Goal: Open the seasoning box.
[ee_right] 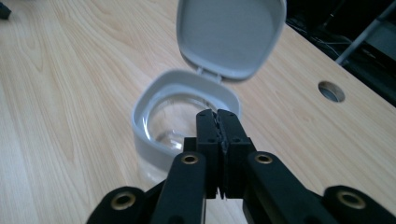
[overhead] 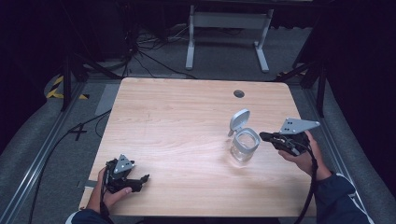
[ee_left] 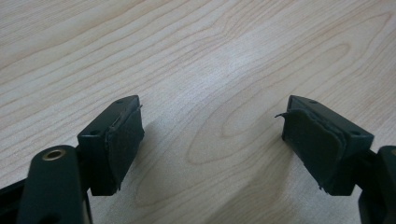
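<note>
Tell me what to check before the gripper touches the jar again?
1. Jar upright on the table: ok.
2. Hinged lid standing open: ok.
3. Right gripper jaws shut, nothing between them: ok.
4. Right gripper beside the jar's rim: ok; whether it touches, cannot tell.
5. Left gripper open, holding nothing, away from the jar: ok.
6. Jar empty inside: cannot tell.

The clear plastic jar with its hinged grey lid raised (overhead: 243,142) stands on the right half of the light wooden table (overhead: 177,121). The right gripper (overhead: 265,136) sits just right of the jar; the left gripper (overhead: 142,179) lies well apart at the near left corner. A round grommet hole (overhead: 239,93) lies behind the jar near the far edge.
</note>
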`<action>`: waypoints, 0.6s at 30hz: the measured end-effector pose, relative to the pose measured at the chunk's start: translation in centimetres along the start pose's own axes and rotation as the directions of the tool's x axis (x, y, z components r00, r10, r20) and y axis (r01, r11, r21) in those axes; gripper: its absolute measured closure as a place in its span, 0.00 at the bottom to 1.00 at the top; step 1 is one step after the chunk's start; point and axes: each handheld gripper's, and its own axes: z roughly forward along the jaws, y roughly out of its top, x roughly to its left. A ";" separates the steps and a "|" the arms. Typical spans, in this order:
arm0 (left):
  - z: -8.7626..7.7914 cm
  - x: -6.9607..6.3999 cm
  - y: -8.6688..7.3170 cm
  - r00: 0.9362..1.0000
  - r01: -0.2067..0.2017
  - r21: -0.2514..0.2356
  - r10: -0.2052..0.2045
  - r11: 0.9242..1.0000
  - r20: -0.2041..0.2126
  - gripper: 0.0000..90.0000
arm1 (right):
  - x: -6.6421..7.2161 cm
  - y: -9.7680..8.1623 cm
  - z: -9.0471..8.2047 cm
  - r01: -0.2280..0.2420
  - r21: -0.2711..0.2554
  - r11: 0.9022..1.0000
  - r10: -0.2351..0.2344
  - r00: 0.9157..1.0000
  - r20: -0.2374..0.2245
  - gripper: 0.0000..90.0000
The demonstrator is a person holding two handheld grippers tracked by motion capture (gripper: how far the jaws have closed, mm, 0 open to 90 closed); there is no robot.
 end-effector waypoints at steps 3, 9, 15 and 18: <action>0.0 0.0 0.0 1.000 0.000 0.000 0.000 1.000 0.000 0.23 | -0.1 -2.2 -0.9 -0.005 0.005 1.000 0.005 1.000 0.019 0.95; 0.0 0.0 0.0 1.000 0.005 0.001 -0.005 1.000 0.002 0.23 | -0.5 -6.5 -1.9 -0.044 0.000 0.999 0.044 0.999 0.027 0.86; 0.0 0.1 0.0 1.000 -0.009 0.003 0.009 1.000 0.002 0.22 | -0.2 -11.4 -2.0 -0.134 0.020 0.991 0.134 0.991 0.027 0.64; 0.1 0.1 0.0 1.000 0.012 0.000 -0.012 1.000 0.012 0.20 | 0.0 -13.2 -1.8 -0.184 0.057 0.981 0.183 0.983 0.035 0.55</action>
